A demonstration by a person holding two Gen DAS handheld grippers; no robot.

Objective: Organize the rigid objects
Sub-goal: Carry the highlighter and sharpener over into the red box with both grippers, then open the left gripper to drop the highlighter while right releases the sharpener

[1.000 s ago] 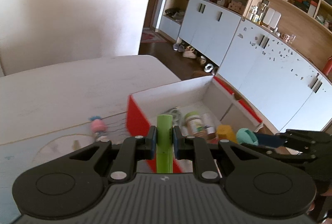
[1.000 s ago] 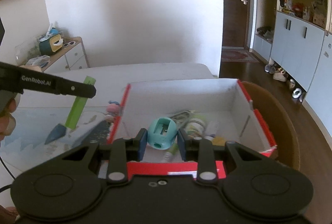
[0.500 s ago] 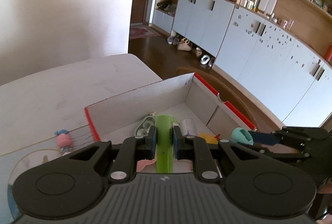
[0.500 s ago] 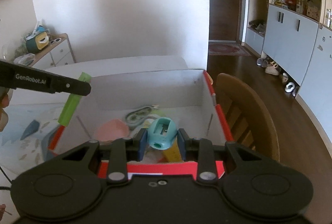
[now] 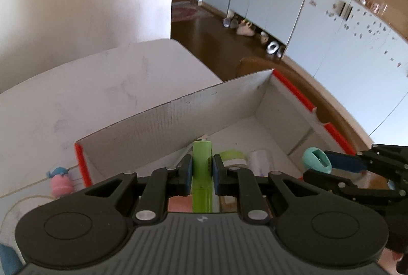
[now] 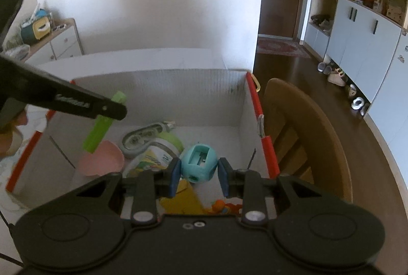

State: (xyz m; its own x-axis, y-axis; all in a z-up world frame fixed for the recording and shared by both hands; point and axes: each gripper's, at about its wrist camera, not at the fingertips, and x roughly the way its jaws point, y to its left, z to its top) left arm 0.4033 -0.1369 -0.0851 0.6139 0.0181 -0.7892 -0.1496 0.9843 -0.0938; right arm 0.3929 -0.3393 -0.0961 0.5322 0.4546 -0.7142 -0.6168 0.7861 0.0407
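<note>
My left gripper (image 5: 201, 167) is shut on a flat lime-green stick (image 5: 202, 160), held over the open white box with red edges (image 5: 178, 116). From the right wrist view the same green stick (image 6: 102, 124) hangs above the box's left part, over a pink bowl (image 6: 102, 160). My right gripper (image 6: 199, 174) is shut on a teal pencil sharpener (image 6: 200, 159), low over the box's right half; the sharpener (image 5: 316, 159) also shows at the right of the left wrist view. Inside the box (image 6: 178, 86) lie a correction tape dispenser (image 6: 142, 137), a green-lidded jar (image 6: 155, 155) and a yellow item (image 6: 182, 196).
The box sits on a white table (image 5: 89, 96). A small pink and blue toy (image 5: 60, 180) lies on the mat left of the box. A wooden chair (image 6: 301, 134) stands close against the box's right side. White cabinets (image 5: 331, 27) line the far wall.
Both grippers have moved forward and down over the box, each still holding its object. The green stick went from left of the box to above its inside; the sharpener sank lower.
</note>
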